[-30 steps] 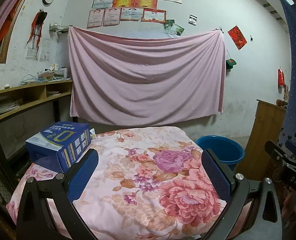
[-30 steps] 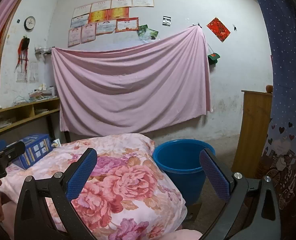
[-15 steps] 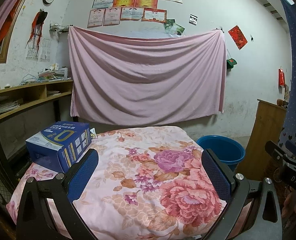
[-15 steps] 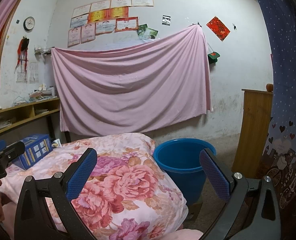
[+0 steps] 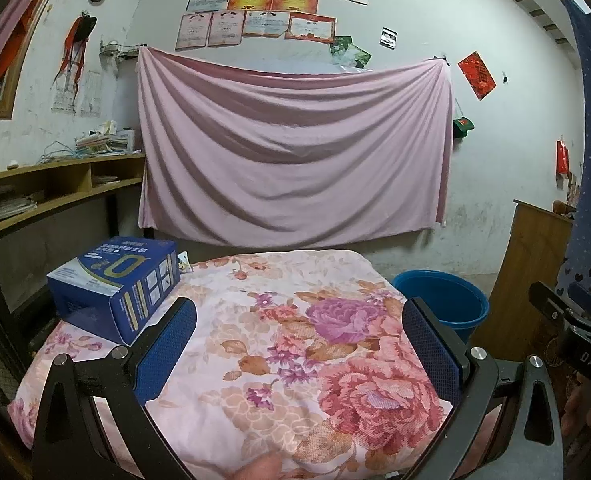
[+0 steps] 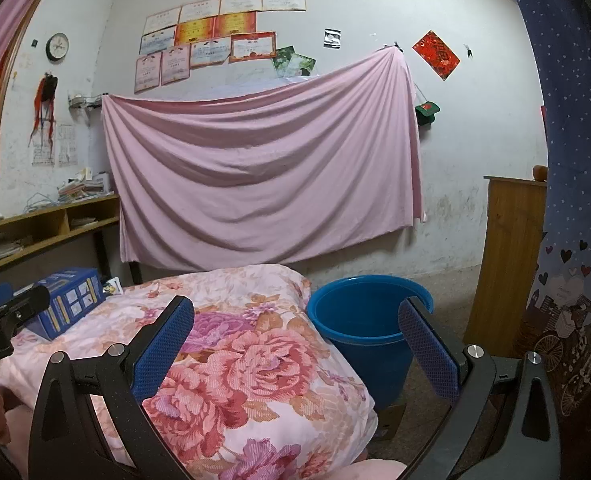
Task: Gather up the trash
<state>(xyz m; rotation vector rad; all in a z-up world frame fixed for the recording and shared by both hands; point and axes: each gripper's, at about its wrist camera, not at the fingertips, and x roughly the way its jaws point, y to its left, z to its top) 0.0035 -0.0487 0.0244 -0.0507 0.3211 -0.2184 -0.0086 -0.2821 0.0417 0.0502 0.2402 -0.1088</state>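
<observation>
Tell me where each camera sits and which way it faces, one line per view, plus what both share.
Left wrist: sits behind the open left gripper, facing across the floral quilt to the pink sheet; the right gripper shows at its right edge.
Right wrist: sits behind the open right gripper, facing further right, over the quilt's edge and the blue bucket.
Shared: quilt, bucket, sheet, blue box.

**Bed, floor and shelf**

Before you lies the bed, under a floral quilt (image 5: 295, 340). A blue box (image 5: 115, 284) rests on its far left corner, with a small card (image 5: 184, 263) just behind it. A blue bucket (image 6: 365, 328) stands on the floor (image 6: 447, 280) beside the bed. Papers (image 5: 103, 142) pile on the wall shelf (image 5: 55, 184).
</observation>
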